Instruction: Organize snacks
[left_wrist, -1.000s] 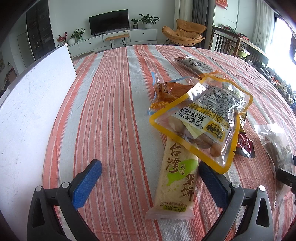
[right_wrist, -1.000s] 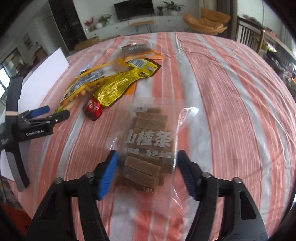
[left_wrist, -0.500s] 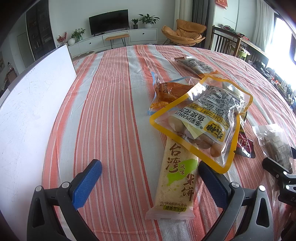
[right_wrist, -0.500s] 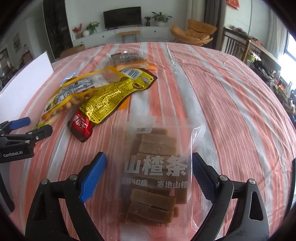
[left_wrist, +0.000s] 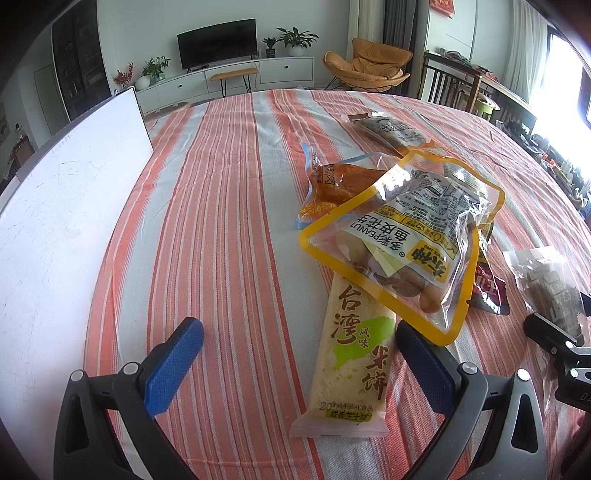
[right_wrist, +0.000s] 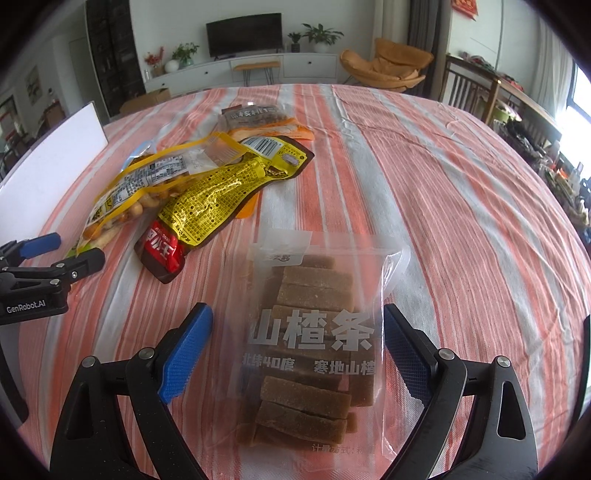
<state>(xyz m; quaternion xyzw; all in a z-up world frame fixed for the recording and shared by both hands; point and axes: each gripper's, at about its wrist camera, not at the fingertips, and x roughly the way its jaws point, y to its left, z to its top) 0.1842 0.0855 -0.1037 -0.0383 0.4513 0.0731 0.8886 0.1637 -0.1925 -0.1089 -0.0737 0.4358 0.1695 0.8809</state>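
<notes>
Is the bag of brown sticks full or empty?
Fairly full. Through the clear hawthorn stick bag, brown bars are stacked from top to bottom. It lies flat between the open right gripper.

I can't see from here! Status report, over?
Both claws open: left claw, right claw. Hawthorn strip bag flat between right claw's fingers, ungripped. Nothing blocking.

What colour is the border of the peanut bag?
Yellow; the peanut bag shows it best in the left wrist view.

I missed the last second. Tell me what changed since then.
The right gripper opened wider and pulled back along the hawthorn bag, which lies flat between its fingers, ungripped. The left gripper stayed open over the rice cracker pack; the peanut bag didn't move.
</notes>
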